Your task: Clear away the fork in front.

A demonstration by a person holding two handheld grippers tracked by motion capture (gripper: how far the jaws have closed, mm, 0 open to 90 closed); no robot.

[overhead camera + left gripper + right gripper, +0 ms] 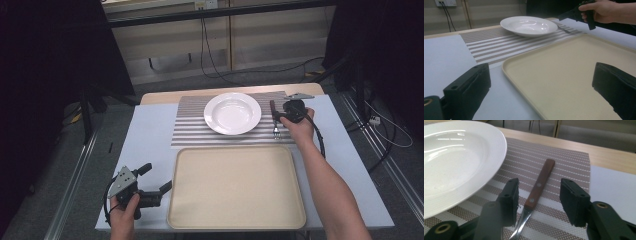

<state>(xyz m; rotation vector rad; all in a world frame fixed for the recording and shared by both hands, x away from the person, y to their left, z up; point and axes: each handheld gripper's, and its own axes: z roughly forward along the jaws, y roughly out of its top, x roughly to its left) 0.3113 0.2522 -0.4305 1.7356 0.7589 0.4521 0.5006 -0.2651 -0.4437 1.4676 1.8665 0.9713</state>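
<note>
The right gripper (537, 195) straddles the wooden-handled fork (537, 185) right of the white plate (461, 157), jaws not yet touching it; the left gripper (541, 85) rests near-left, jaws released.

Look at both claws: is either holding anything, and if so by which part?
Nothing is held. The right claw straddles the fork at the base of its wooden handle, pads not touching. The left claw is open above the tray.
</note>
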